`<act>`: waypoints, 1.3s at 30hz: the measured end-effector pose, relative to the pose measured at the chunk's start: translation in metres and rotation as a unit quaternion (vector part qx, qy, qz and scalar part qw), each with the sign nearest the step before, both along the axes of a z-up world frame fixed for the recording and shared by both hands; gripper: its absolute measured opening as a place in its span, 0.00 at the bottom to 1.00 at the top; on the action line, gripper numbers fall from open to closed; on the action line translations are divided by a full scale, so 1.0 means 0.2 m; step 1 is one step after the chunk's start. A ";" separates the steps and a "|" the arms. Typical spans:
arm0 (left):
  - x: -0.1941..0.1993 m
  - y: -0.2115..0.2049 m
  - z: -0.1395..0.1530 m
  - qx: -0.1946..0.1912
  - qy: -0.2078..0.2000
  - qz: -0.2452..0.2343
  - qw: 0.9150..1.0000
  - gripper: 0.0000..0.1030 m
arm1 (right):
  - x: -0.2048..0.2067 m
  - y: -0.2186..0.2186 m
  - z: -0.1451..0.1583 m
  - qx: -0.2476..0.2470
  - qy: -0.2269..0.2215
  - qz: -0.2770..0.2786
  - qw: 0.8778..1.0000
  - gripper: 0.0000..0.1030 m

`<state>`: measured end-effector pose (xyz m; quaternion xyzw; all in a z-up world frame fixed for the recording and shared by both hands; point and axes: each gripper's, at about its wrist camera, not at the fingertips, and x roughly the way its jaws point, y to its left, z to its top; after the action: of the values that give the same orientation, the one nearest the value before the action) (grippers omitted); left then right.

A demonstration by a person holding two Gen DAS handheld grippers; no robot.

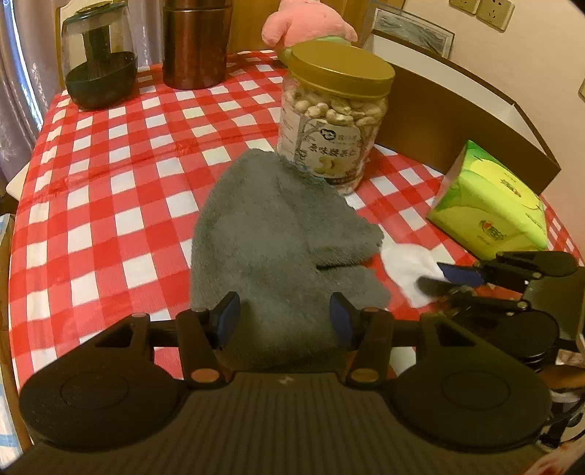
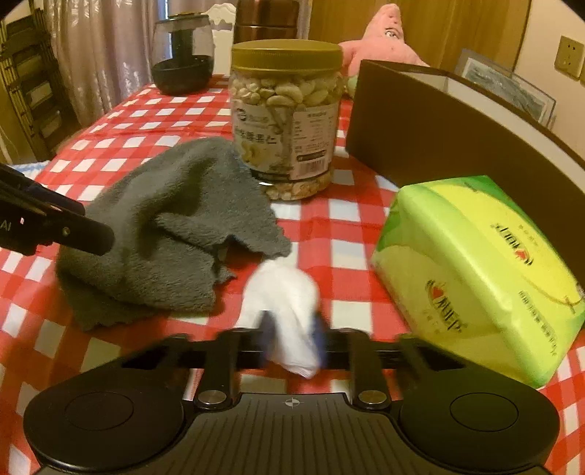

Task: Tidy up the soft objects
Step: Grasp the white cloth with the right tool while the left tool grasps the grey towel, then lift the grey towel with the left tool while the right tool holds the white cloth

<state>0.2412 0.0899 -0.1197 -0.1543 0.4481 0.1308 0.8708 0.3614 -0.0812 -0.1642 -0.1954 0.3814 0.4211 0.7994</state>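
A crumpled grey towel (image 1: 274, 226) (image 2: 157, 234) lies on the red-and-white checked tablecloth (image 1: 109, 182). My left gripper (image 1: 285, 318) stands open over the towel's near edge, with cloth between its fingers and the pads clear of it. One of its fingers (image 2: 87, 237) shows at the left of the right wrist view, over the towel. A white tissue (image 1: 406, 266) (image 2: 285, 292) lies just right of the towel. My right gripper (image 2: 292, 332) (image 1: 433, 276) is shut on the tissue's near end. A pink plush toy (image 1: 307, 22) (image 2: 387, 36) sits at the back.
A jar of cashews with a gold lid (image 1: 329, 120) (image 2: 285, 120) stands just behind the towel. A green tissue pack (image 1: 490, 212) (image 2: 475, 270) lies to the right, before an open brown box (image 1: 457, 120) (image 2: 438, 139). A glass jar (image 1: 98, 58) and a copper canister (image 1: 195, 44) stand far left.
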 end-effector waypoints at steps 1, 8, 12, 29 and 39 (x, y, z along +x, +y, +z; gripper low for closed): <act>0.01 0.01 0.00 0.002 0.000 0.000 1.000 0.52 | 0.01 -0.01 0.00 0.003 0.006 -0.003 1.000 0.07; 0.10 0.12 -0.02 0.005 -0.007 0.009 1.000 0.63 | 0.09 -0.02 0.01 0.015 0.041 -0.047 0.998 0.07; 0.18 0.17 -0.03 -0.009 -0.013 0.019 1.000 0.66 | 0.11 -0.02 0.03 0.020 0.047 -0.069 0.996 0.07; 0.28 0.22 -0.12 0.024 0.001 0.006 1.000 0.07 | 0.17 -0.08 0.05 0.043 0.097 -0.109 0.988 0.07; -0.05 0.16 0.13 0.067 -0.076 0.013 0.995 0.07 | 0.13 -0.15 0.07 0.050 0.111 -0.113 0.986 0.07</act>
<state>0.2312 0.1217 -0.0931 -0.1110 0.3683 0.1601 0.9091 0.3872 -0.1109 -0.1501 -0.0635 0.4658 0.3659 0.8032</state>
